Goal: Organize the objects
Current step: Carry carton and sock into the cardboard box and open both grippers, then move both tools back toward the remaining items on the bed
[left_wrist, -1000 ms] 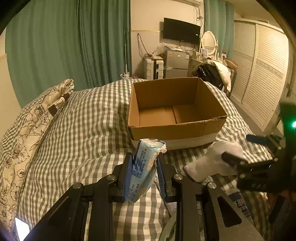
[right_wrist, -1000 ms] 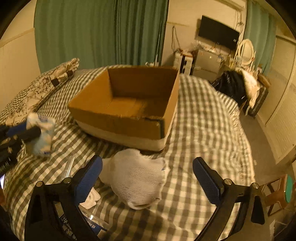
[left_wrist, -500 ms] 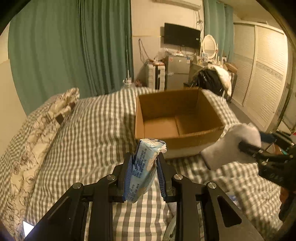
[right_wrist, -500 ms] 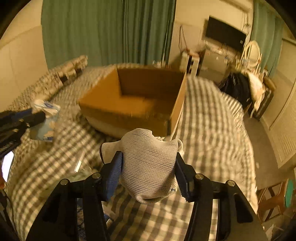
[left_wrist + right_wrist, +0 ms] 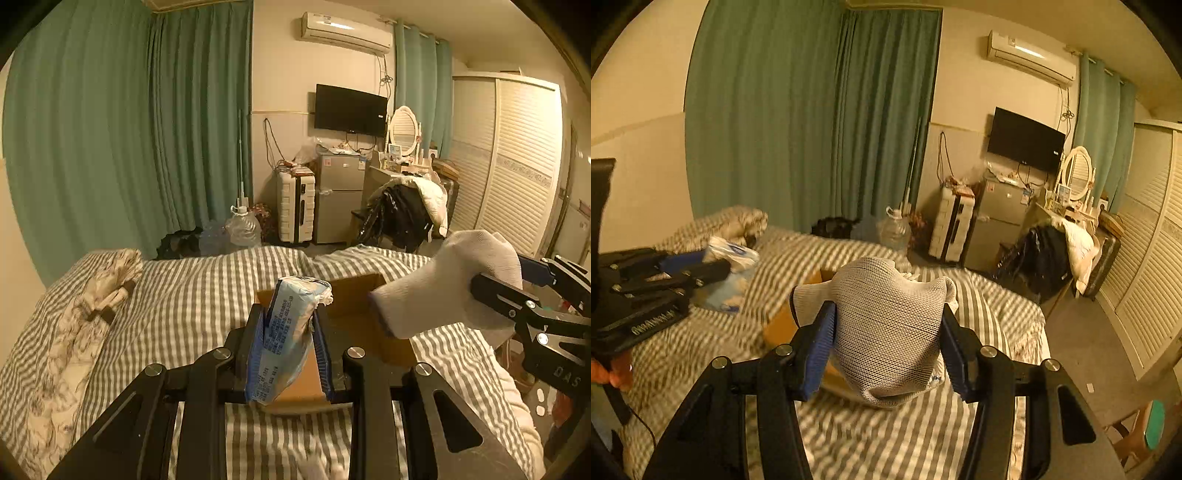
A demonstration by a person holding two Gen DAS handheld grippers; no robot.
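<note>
left tool: clamped on blue packet | right tool: clamped on white sock | both above cardboard box on bed

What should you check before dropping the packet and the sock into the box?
1. Left gripper clamps the blue packet: ok.
2. Right gripper clamps the white sock: ok.
3. Cardboard box top open: ok.
4. Grippers apart from each other: ok.
5. Packet directly over the box opening: cannot tell, box is mostly hidden.
6. Room left inside the box: cannot tell.
</note>
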